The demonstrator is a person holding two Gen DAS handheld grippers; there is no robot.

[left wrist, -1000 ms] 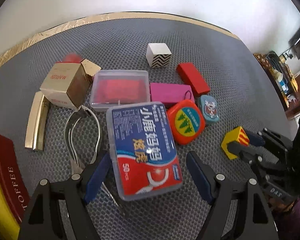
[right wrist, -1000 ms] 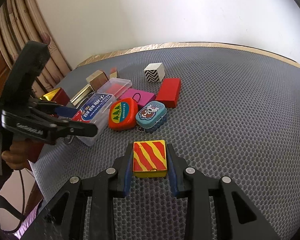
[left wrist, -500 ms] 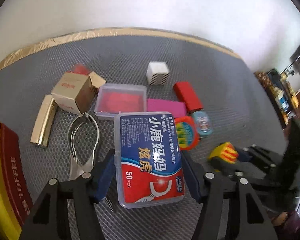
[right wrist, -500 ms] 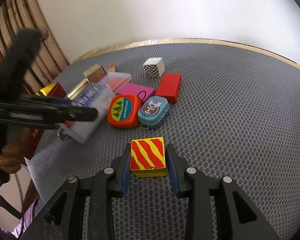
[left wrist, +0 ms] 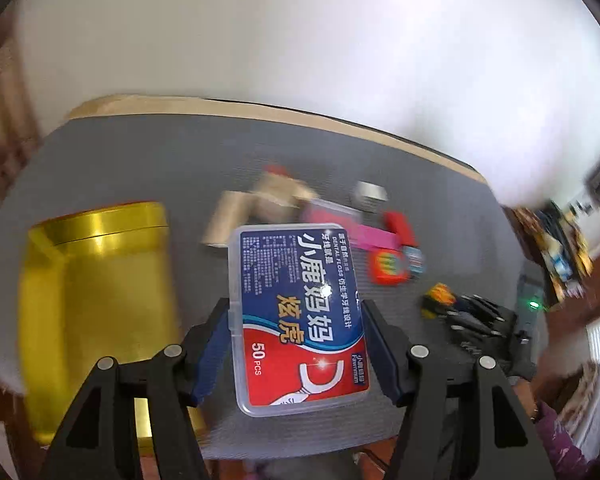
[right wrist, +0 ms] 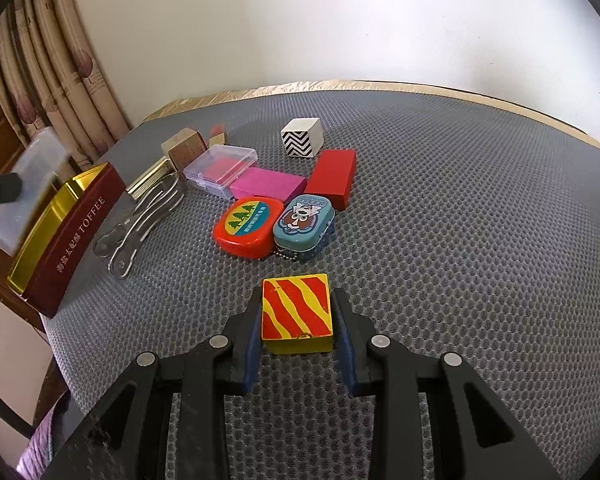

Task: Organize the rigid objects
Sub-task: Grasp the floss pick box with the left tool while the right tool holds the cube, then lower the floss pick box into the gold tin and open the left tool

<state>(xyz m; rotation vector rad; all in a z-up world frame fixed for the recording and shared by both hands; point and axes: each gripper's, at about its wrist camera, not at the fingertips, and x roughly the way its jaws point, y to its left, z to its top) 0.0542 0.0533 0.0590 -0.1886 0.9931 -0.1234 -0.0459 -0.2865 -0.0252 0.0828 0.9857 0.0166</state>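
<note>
Two views. Left wrist: left claw (left wrist: 296,354) pinching floss box (left wrist: 298,312) by its long edges, held off the surface (left wrist: 140,160), gold tin (left wrist: 96,300) just left. Right wrist: right claw (right wrist: 297,340) clamping striped block (right wrist: 297,312); tin well left, nearer the left claw.

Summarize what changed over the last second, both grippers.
Left gripper closed on the floss box, lifted it off the mat and swung it left over the gold toffee tin. Right gripper unchanged, holding the striped block; the other items stayed put.
</note>
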